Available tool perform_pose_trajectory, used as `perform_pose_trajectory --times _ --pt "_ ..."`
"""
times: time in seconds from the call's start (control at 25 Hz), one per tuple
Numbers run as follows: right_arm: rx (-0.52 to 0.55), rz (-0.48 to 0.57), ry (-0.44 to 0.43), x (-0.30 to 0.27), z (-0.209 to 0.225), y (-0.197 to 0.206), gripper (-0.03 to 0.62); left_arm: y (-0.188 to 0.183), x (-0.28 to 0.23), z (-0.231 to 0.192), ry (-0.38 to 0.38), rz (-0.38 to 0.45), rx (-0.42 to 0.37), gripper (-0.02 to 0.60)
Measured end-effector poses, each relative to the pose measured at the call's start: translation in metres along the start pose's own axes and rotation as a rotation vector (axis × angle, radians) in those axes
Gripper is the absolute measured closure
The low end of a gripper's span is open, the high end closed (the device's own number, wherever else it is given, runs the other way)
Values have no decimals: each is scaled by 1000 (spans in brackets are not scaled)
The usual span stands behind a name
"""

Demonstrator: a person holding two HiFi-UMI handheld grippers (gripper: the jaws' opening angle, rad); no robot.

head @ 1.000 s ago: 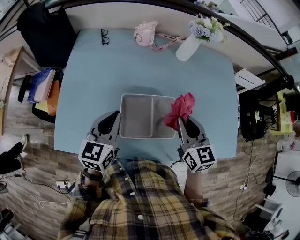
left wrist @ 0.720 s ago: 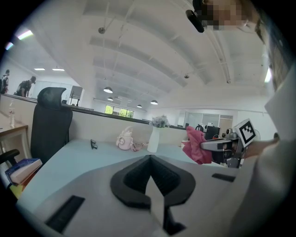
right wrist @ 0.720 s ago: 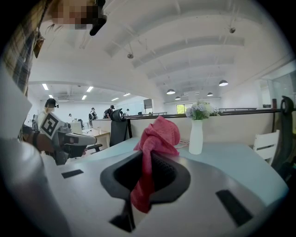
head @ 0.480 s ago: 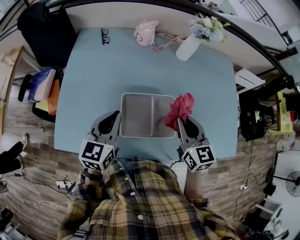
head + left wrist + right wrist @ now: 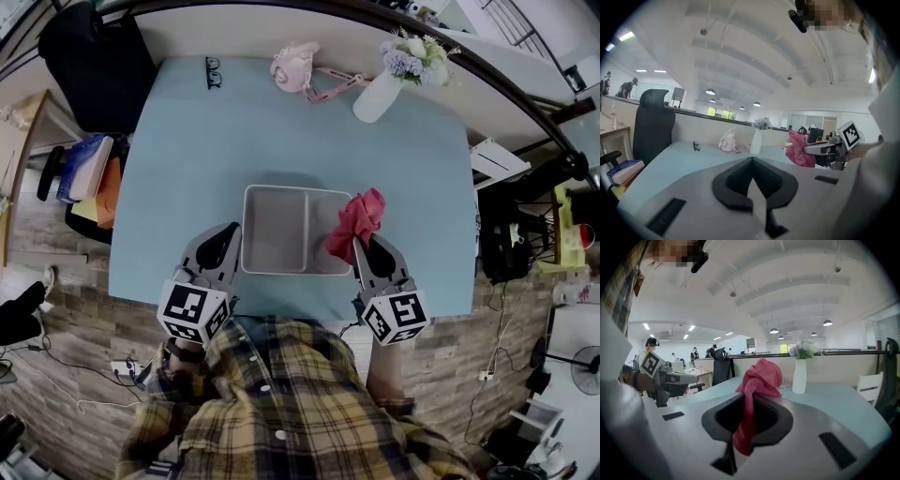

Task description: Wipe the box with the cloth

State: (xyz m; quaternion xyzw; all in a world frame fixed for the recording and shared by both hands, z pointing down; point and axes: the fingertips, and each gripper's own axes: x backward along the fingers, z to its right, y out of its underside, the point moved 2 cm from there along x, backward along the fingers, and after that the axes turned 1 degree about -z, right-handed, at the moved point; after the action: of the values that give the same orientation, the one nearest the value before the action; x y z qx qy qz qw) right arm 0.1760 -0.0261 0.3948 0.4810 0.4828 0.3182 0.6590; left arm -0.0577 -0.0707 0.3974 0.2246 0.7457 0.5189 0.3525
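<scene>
A shallow grey box (image 5: 298, 231) with two compartments lies on the light blue table (image 5: 187, 169), near its front edge. My right gripper (image 5: 360, 246) hovers by the box's right front corner, shut on a red cloth (image 5: 357, 220) that bunches above the jaws and droops over the box's right rim. In the right gripper view the cloth (image 5: 756, 385) is pinched between the closed jaws and hangs below them. My left gripper (image 5: 232, 237) is shut and empty, just left of the box; in its own view the jaws (image 5: 751, 165) meet with nothing between.
At the table's far edge stand a white vase with flowers (image 5: 384, 86), a pink bag with a strap (image 5: 292, 67) and black glasses (image 5: 212, 72). A black chair (image 5: 94, 66) and stacked books (image 5: 84, 169) sit left of the table. A person's plaid shirt (image 5: 281, 403) fills the foreground.
</scene>
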Motion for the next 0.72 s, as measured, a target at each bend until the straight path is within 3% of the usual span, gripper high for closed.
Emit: perform_pose_trajectory --times 0.72 --pt "-6 -10 20 10 -3 6 548 3 6 4 11 5 -1 591"
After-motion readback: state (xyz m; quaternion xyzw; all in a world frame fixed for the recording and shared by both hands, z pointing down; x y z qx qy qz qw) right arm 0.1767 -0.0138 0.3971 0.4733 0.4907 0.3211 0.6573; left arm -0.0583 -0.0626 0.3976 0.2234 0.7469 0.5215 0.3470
